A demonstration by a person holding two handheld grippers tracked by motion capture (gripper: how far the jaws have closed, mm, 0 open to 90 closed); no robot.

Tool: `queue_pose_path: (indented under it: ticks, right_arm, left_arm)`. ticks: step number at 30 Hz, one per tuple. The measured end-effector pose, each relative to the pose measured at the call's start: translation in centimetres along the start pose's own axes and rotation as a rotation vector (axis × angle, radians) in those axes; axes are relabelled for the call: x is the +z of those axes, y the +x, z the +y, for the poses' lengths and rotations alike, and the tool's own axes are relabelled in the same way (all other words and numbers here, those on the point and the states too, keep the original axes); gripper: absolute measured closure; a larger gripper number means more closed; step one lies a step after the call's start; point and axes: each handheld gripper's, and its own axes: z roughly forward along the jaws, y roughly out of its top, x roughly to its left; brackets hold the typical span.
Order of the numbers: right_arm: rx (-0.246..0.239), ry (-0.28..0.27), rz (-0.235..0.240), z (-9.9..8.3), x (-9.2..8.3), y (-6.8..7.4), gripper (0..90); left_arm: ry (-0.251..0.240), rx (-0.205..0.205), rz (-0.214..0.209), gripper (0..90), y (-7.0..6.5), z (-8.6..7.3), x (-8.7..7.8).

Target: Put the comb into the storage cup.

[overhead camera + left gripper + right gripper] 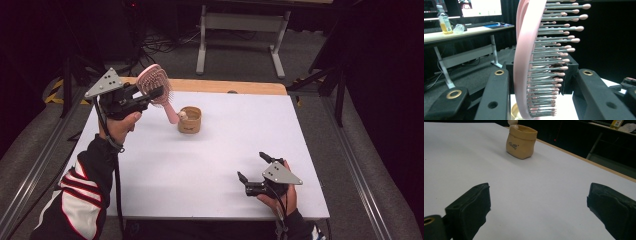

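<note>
We see the left gripper (150, 95) clamped on the pink hairbrush (156, 86) head, raised above the table (210, 165); its long axis tilts, handle pointing down into the tan cup (190, 120). The right gripper (254, 167) rests wide open, holding nothing.

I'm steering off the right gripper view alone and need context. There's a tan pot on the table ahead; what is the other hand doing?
Observer: The left gripper is shut on a pink hairbrush, held above the table.
Operator: Which part does it grip?
Observer: The head; the handle slants down toward the tan pot.
Operator: Is the handle inside the pot?
Observer: Its tip sits at the rim; I cannot tell if it is inside.
</note>
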Motion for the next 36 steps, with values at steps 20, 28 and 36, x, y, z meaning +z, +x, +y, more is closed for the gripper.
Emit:
queue_pose_path:
  ticks: [20, 28, 36]
  right_arm:
    - [0.004, -0.002, 0.004, 0.0, -0.1, -0.1, 6.1]
    - [0.002, -0.001, 0.003, 0.0, -0.1, -0.1, 6.1]
    - [-0.013, 0.002, 0.006, 0.0, -0.1, 0.1, 6.1]
  left_arm:
    - [0.033, 0.021, -0.027, 62.8, -0.2, 1.4, 6.0]
    - [0.074, 0.006, -0.024, 62.8, 0.0, 0.4, 8.3]
    - [0.104, -0.009, -0.004, 62.8, 0.3, -0.6, 9.5]
